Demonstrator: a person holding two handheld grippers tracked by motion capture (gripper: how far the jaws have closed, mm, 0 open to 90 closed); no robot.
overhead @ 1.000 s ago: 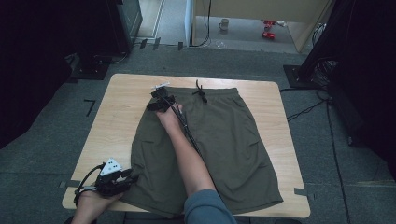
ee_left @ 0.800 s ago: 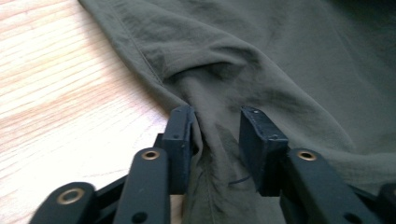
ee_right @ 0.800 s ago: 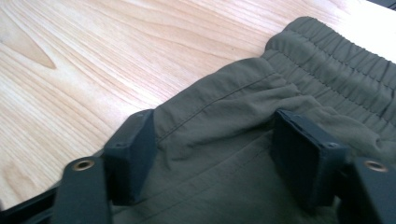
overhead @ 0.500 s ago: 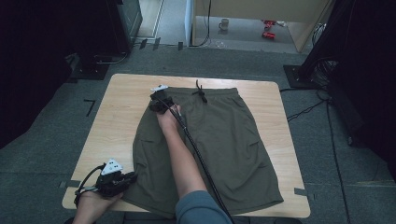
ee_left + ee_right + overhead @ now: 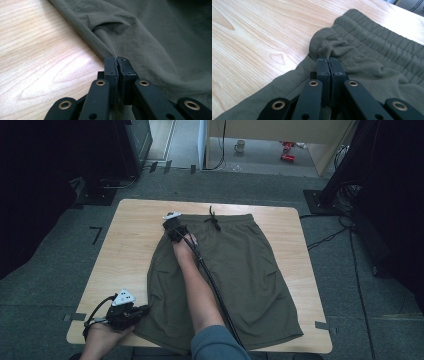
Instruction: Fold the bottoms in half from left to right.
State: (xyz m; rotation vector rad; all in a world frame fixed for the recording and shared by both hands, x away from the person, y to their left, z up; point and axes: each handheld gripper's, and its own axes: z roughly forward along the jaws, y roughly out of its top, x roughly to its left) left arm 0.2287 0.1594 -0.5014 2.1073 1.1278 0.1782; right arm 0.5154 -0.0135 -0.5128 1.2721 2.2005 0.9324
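Observation:
Olive green shorts lie flat on the wooden table, waistband at the far side. My left gripper sits at the near left hem corner. In the left gripper view the left gripper is shut on a pinched fold of the shorts; its jaws have just been closing on the cloth. My right gripper is at the waistband's left corner. In the right gripper view the right gripper is shut on bunched cloth just below the elastic waistband, having just been closing too.
The right gripper's cable trails along the forearm over the shorts. A drawstring lies at the waistband's middle. Dark equipment stands on the floor at left and right, with cables beside the table's right edge.
The right hand has shifted slightly at the waistband corner. The left hand has kept still at the hem.

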